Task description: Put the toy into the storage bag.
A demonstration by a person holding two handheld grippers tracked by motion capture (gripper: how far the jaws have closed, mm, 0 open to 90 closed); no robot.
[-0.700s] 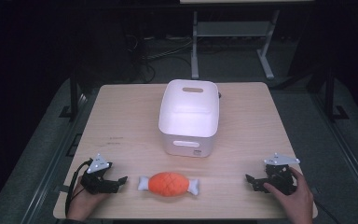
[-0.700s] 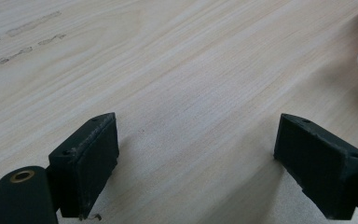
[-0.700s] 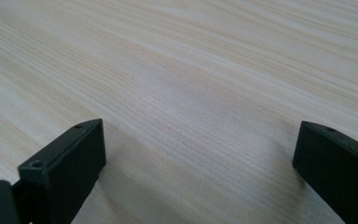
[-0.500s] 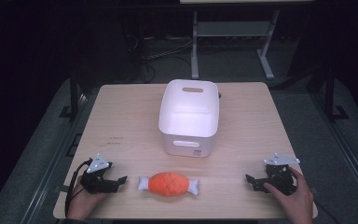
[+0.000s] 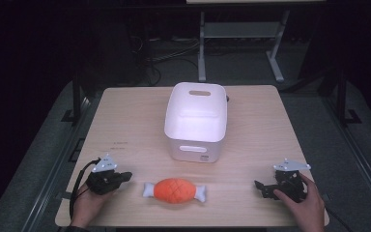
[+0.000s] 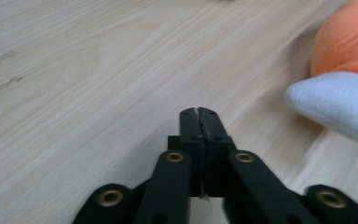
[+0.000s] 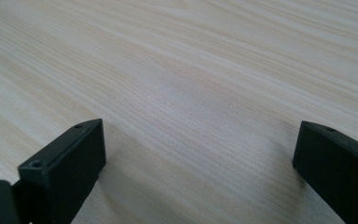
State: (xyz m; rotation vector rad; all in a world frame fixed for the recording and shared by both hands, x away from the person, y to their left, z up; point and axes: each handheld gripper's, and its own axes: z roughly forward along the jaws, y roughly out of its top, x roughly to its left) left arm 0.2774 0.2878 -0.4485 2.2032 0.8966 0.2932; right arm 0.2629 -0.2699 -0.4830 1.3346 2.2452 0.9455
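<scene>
My left gripper [image 5: 123, 177] is resting on the pale wood-grain table [image 5: 135, 116], jaws pressed together, gripping nothing. Just beside it, a plush orange toy [image 5: 175, 190] with white ends is lying. Behind, a white plastic bin [image 5: 196, 121] is standing. My right gripper [image 5: 261, 186] is sitting jaws wide apart, empty.

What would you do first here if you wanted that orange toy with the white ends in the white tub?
Probably open the left gripper: its jaws are pressed shut, and the toy lies close beside it on the table, untouched. The right gripper is already open but sits farther off. The tub stands just behind the toy.
</scene>
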